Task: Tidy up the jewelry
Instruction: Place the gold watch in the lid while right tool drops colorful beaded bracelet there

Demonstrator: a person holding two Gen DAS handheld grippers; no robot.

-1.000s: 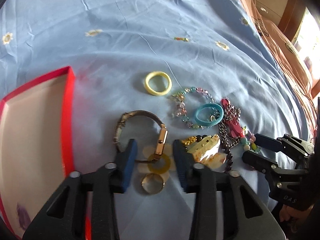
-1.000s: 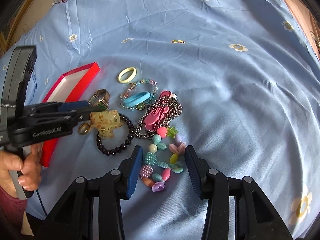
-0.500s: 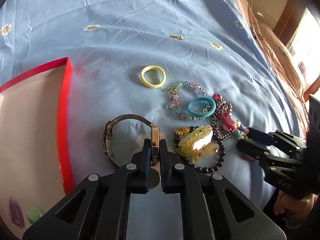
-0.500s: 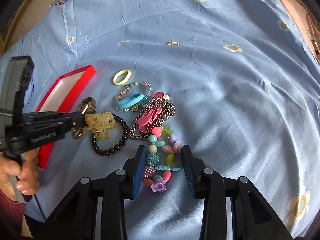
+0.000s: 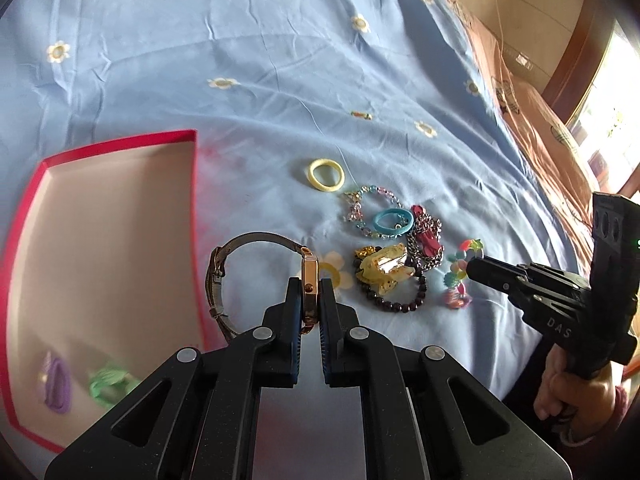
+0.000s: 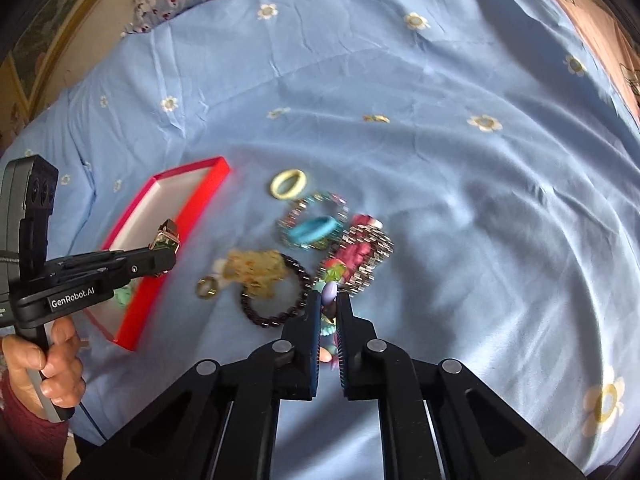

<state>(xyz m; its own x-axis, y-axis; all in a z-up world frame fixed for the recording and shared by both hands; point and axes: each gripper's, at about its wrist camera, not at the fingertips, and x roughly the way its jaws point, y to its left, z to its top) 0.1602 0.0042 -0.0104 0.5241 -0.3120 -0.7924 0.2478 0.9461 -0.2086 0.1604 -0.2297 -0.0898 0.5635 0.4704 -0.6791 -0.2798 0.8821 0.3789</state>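
Observation:
My left gripper is shut on the gold case of a wristwatch, holding it on edge above the blue sheet beside the red box. From the right wrist view, the left gripper and the watch hang over the box's rim. The right gripper has its jaws closing tight on a colourful bead bracelet, its pads pressing a lilac bead. In the left wrist view the right gripper sits at that bracelet.
In the box lie a purple piece and a green piece. On the sheet lie a yellow ring, a blue ring, a pink clip with chain, a yellow hair claw, a dark bead bracelet and a gold ring.
The left gripper closed on the watch and lifted it toward the red box. The right gripper's jaws closed onto the colourful bead bracelet.

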